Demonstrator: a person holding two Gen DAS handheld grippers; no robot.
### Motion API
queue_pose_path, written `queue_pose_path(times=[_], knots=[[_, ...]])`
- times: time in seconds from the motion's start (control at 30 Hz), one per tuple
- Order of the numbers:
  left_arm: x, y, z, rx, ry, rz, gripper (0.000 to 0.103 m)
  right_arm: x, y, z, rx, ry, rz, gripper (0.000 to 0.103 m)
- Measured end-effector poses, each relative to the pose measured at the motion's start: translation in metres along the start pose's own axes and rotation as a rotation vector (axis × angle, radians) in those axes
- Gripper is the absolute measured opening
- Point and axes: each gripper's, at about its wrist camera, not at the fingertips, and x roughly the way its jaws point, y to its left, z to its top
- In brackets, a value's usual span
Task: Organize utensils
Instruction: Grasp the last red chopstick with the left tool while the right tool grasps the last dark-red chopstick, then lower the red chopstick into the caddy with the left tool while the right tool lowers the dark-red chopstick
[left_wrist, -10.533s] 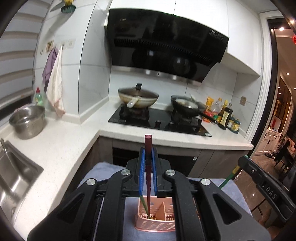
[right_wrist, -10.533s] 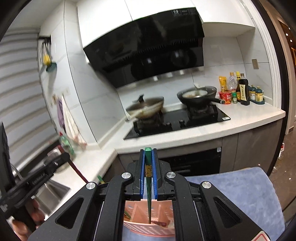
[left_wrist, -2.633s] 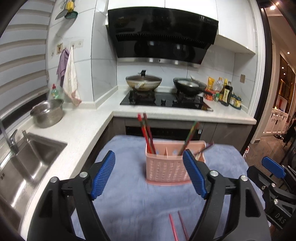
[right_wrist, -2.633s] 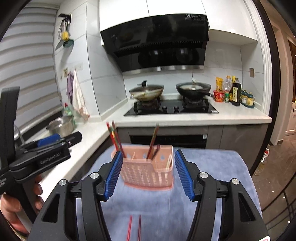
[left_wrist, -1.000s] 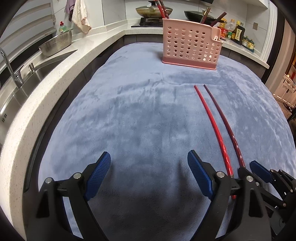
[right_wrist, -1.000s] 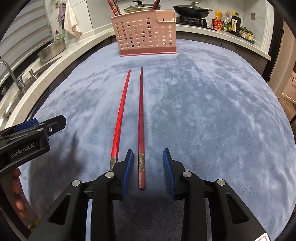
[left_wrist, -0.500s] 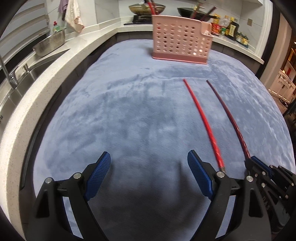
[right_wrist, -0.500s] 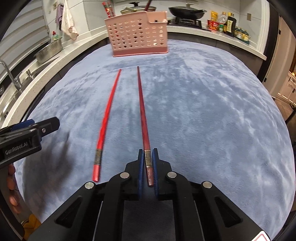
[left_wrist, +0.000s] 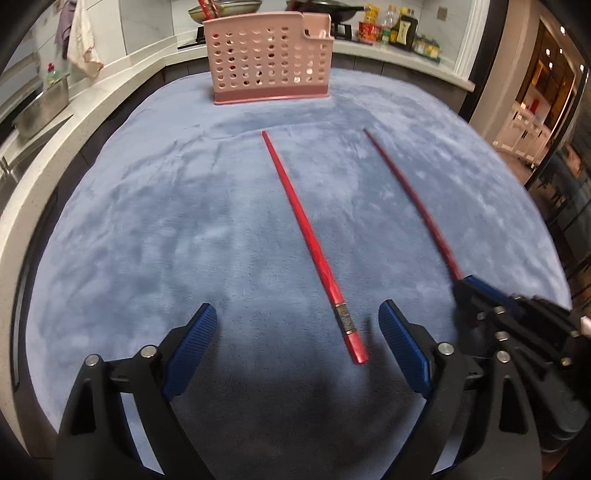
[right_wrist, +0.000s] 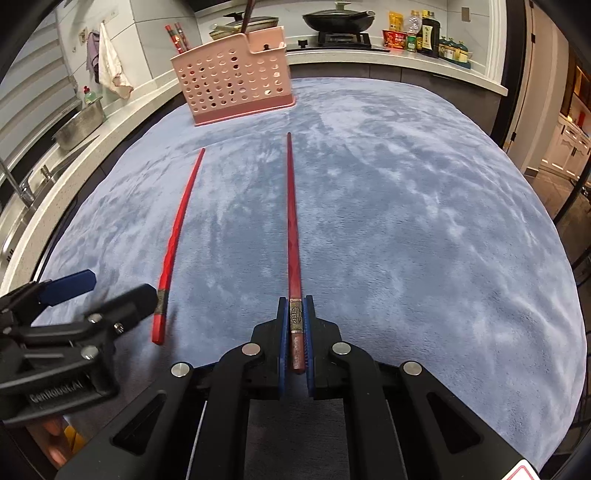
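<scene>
Plush blue-grey cloth (right_wrist: 424, 221): soft napped pile, mottled light and dark, spread over the whole work surface under everything else.
Pink holder (right_wrist: 236, 79): perforated plastic box with round holes and a solid base band, standing upright at the far end of the cloth; red sticks (right_wrist: 177, 37) poke out of its left compartment.
Dark red chopstick (right_wrist: 293, 221): slim, tapering, with a patterned metal band near its butt; its tip points toward the pink holder, its butt sits between the right pads.
Bright red chopstick (left_wrist: 310, 240): glossy, faceted, same banded butt; lies flat on the cloth to the left of the dark one, also pointing at the pink holder, nearly parallel.
Right gripper (right_wrist: 295, 339): black frame, ribbed blue pads pressed together on the dark red chopstick's butt.
Left gripper (left_wrist: 297, 347): pads spread wide apart, empty; the bright chopstick's butt lies between them, nearer the right pad (left_wrist: 402, 347).
Steel pot (right_wrist: 79, 123): on the white counter, left of the pink holder.
</scene>
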Motion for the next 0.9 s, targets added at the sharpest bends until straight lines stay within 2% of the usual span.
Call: queue_pose_path(times=[0.03,0.07,0.17,0.37,0.43,0.53,0.57,0.67,0.9], knots=[[0.006,0.0,0.0,-0.001,0.018,-0.013,0.07,0.0,-0.002,0.0,0.006,0.002,0.004,0.007],[0.01,0.002,-0.001,-0.008,0.037,-0.022,0.067,0.0,-0.003,0.0,0.011,0.003,0.007,0.007],[0.012,0.008,-0.004,-0.029,0.037,-0.037,0.065,0.0,-0.003,-0.001,0.017,0.004,0.012,0.007],[0.011,0.013,-0.008,-0.026,0.017,-0.043,0.052,0.002,-0.002,-0.003,0.015,0.005,0.014,0.007],[0.009,0.015,-0.01,-0.027,0.008,-0.048,0.044,0.002,-0.002,-0.003,0.016,0.005,0.016,0.007],[0.008,0.014,-0.01,-0.021,0.004,-0.062,0.026,0.002,-0.001,-0.004,0.015,0.004,0.016,0.007],[0.008,0.014,-0.009,-0.015,0.006,-0.067,0.024,0.001,-0.001,-0.004,0.016,0.004,0.016,0.007],[0.007,0.013,-0.009,0.002,0.014,-0.081,0.008,0.001,-0.001,-0.004,0.015,0.004,0.018,0.007],[-0.007,0.022,-0.003,-0.022,0.013,-0.094,0.007,-0.016,0.001,-0.003,0.006,-0.019,0.026,0.007]])
